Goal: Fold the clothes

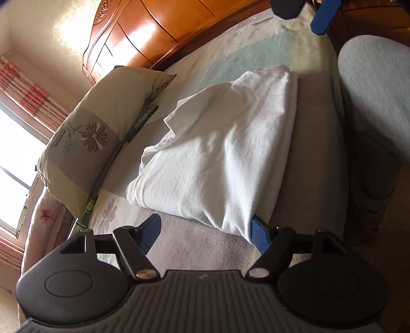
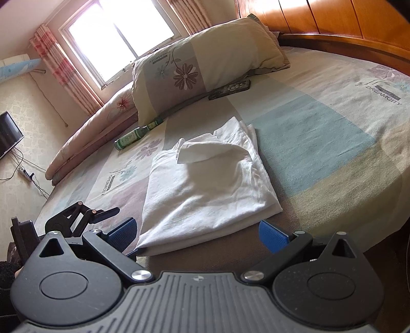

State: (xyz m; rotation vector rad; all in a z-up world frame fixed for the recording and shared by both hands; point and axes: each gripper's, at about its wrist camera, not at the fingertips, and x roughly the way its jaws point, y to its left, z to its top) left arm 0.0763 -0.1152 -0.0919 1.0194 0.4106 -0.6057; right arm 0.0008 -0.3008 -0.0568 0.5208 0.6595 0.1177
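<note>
A white garment (image 1: 220,153) (image 2: 205,184) lies folded into a rough rectangle on the bed, with one loose flap standing up on top. My left gripper (image 1: 205,231) is open at the garment's near edge. The cloth's corner drapes over its right blue finger (image 1: 258,234), and nothing is pinched. My right gripper (image 2: 197,234) is open too, hovering low just short of the garment's near edge, with its blue pads either side of that edge. From the left wrist view, the right gripper (image 1: 306,14) shows at the top right.
The patterned bedsheet (image 2: 320,133) covers a round bed with a wooden headboard (image 2: 333,28). A floral pillow (image 2: 194,64), a dark flat case (image 2: 229,89) and a green bottle (image 2: 135,134) lie behind the garment. A person's grey-clad leg (image 1: 374,102) stands beside the bed.
</note>
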